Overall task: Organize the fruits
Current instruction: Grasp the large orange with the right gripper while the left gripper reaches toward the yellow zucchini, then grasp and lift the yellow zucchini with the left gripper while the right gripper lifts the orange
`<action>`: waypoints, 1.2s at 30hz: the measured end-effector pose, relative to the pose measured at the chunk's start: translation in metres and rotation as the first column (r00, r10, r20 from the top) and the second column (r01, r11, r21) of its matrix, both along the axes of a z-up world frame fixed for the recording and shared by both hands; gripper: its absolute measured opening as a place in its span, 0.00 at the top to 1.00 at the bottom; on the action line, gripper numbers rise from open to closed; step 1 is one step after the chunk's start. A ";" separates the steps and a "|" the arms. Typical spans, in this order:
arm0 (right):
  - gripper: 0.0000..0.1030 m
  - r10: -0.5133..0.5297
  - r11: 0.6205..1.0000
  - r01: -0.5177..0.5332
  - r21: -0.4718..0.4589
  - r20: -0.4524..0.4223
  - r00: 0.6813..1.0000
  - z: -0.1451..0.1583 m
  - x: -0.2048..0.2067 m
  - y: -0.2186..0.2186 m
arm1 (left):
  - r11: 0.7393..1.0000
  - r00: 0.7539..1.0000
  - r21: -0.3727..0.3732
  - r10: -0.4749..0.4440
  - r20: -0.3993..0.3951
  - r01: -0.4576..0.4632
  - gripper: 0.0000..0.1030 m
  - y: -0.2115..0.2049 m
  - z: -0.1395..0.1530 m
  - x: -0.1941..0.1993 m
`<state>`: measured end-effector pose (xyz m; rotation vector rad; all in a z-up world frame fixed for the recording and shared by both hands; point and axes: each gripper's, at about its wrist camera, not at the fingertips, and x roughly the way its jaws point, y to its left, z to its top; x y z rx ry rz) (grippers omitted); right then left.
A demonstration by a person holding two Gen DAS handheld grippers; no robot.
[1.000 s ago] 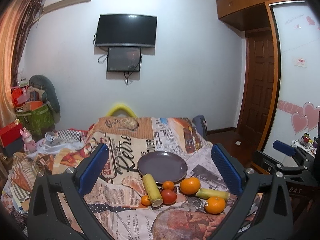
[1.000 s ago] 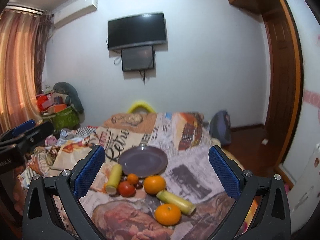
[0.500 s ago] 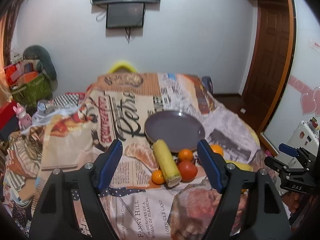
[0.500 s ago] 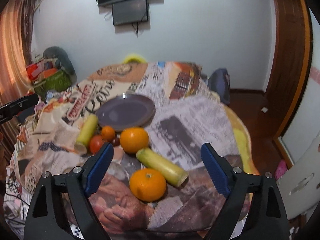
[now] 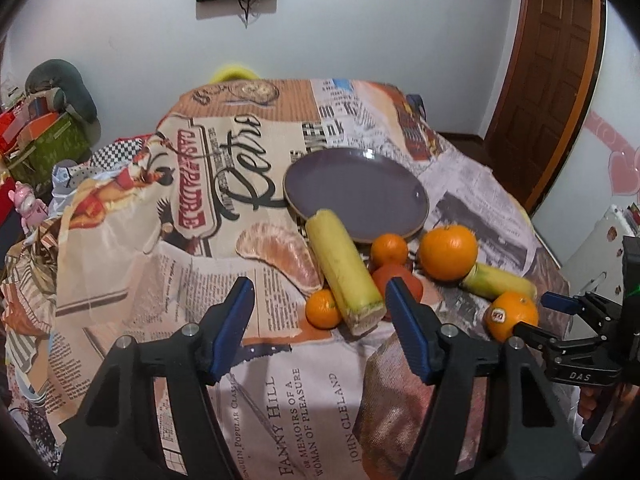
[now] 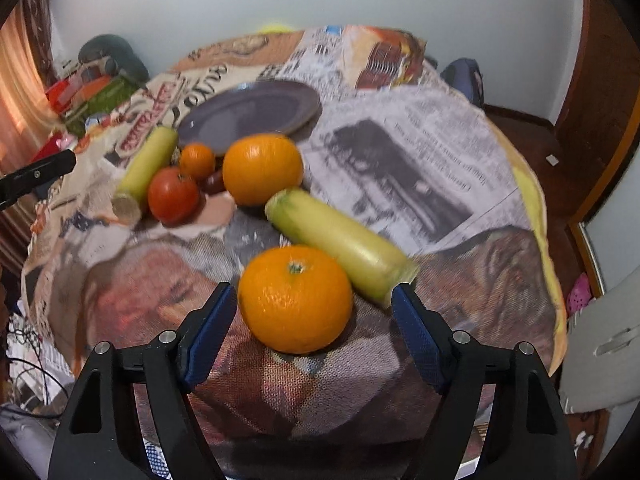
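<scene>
Fruit lies on a newspaper-print cloth in front of an empty purple plate [image 5: 360, 184]. My left gripper [image 5: 319, 296] hovers over a small orange [image 5: 322, 308] and the cut end of a yellow-green stalk [image 5: 342, 268]. Its jaws are closing and the pads touch nothing. A tomato [image 5: 396, 280] sits just right of it. My right gripper [image 6: 313, 300] straddles a large orange [image 6: 295, 298]. Its jaws are closing, and there is still a gap at the right pad. Behind lie a second stalk [image 6: 340, 244], another big orange [image 6: 262, 168] and the plate [image 6: 248, 116].
A small orange [image 5: 389, 249] sits by the plate rim. The cloth drops off at the table's edges. Clutter and a green bag [image 5: 48, 148] stand at the left, a wooden door [image 5: 548, 60] at the right. Bare cloth lies left of the fruit.
Both grippers have come down toward the table and tilted downward, so the fruit now fills the views. Both pairs of jaws have narrowed. The right gripper now has the large orange between its fingers.
</scene>
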<state>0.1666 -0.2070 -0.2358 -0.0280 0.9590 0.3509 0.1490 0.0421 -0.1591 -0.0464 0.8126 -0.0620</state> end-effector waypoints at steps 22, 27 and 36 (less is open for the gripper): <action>0.39 0.047 0.998 -0.052 0.034 0.123 0.991 0.028 0.021 0.014 | 0.998 0.993 -0.045 -0.043 -0.106 0.039 0.34 -0.008 -0.024 0.053; 0.39 0.034 0.998 -0.041 0.044 0.156 0.987 0.034 0.038 0.015 | 0.998 0.991 -0.054 -0.050 -0.128 0.044 0.34 -0.013 -0.031 0.069; 0.39 0.039 0.998 -0.048 0.050 0.174 0.984 0.032 0.053 0.018 | 0.999 0.986 -0.033 -0.029 -0.165 0.024 0.36 -0.016 -0.053 0.094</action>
